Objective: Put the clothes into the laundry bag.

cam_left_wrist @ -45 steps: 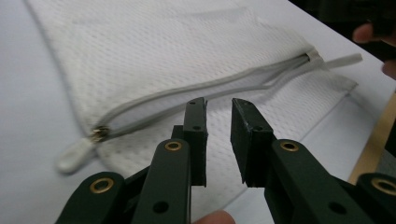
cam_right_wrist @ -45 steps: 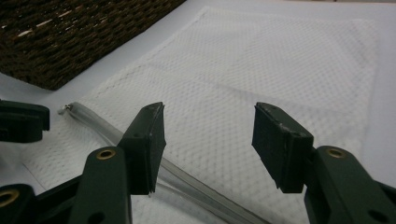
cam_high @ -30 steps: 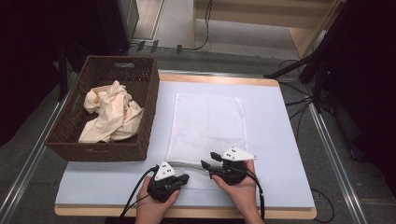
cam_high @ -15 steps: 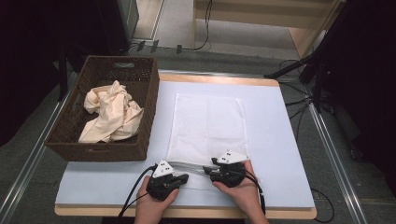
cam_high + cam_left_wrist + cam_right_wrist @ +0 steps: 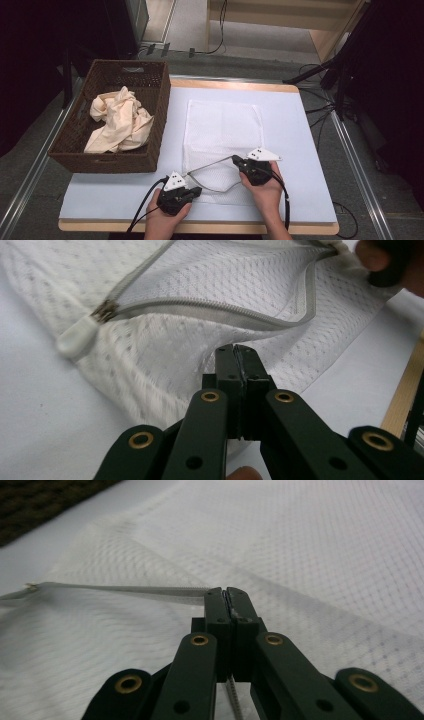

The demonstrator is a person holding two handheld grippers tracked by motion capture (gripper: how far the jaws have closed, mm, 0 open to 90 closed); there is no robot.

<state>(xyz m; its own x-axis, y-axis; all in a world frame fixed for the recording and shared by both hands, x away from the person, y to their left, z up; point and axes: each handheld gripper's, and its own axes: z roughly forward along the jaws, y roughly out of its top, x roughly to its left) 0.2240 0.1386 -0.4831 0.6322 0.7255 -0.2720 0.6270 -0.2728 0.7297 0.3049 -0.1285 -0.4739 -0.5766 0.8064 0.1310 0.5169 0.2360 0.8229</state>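
left gripper (image 5: 192, 190): clamped on mesh bag (image 5: 225, 125)'s lower edge | right gripper (image 5: 236, 161): jaws just closed, zipper edge (image 5: 210, 164) pinched | mouth held open

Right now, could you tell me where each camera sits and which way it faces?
High view: above the near table edge, looking forward and down on the mesh bag and basket; both hands show.
Left gripper view: rides the left gripper, facing the bag's zipper.
Right gripper view: rides the right gripper, facing mesh.
All share the bag.
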